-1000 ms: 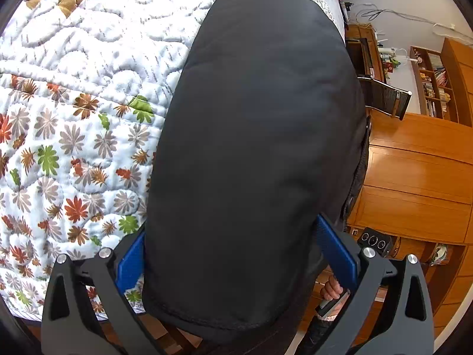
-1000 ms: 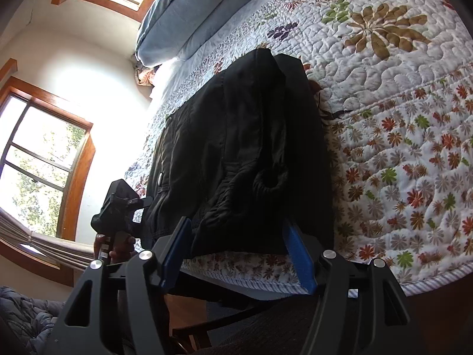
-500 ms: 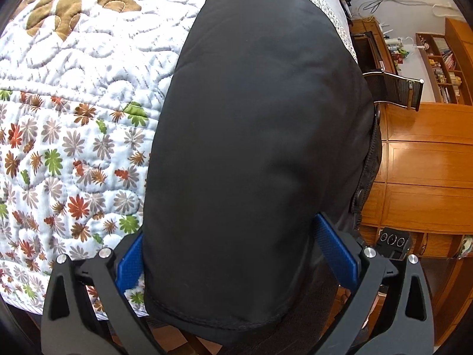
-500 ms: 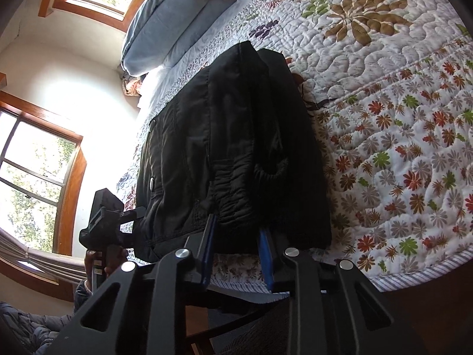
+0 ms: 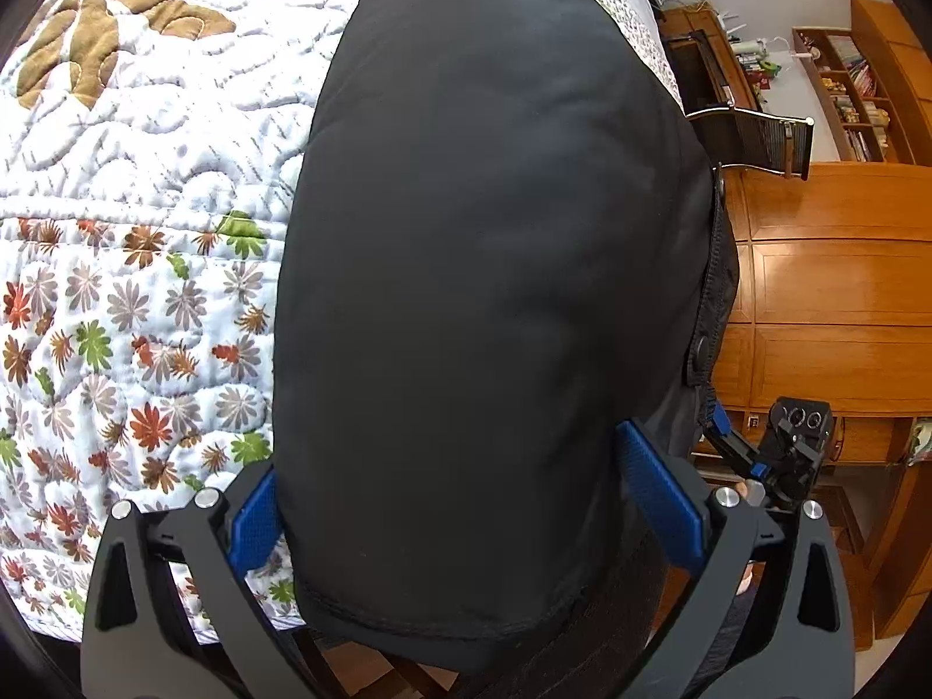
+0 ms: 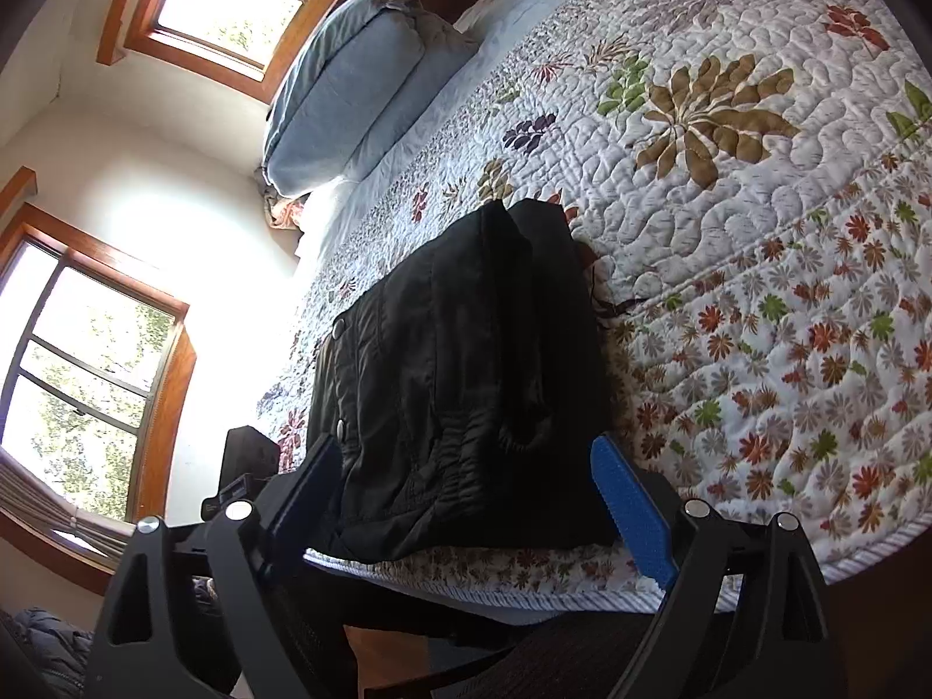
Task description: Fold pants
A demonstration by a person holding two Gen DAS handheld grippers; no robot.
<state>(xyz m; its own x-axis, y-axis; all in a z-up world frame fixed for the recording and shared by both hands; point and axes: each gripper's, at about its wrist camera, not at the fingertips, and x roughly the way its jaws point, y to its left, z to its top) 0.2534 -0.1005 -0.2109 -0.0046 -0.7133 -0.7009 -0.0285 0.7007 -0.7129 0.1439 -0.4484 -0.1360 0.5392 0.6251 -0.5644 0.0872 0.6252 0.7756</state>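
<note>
Black pants (image 6: 466, 384) folded, gathered waistband, flat on floral quilt (image 6: 757, 303)

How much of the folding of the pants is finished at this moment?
Done: the black pants lie in a compact folded stack at the edge of the quilt. In hand: nothing is clamped. The right gripper has just been opening its jaws, with the waistband end between them, and the left gripper has its jaws wide around the other end. Left: probably only withdrawing, perhaps a little smoothing.

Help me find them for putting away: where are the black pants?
In the right wrist view the black pants lie folded on the floral quilt at the bed's near edge, just ahead of the open right gripper.
</note>
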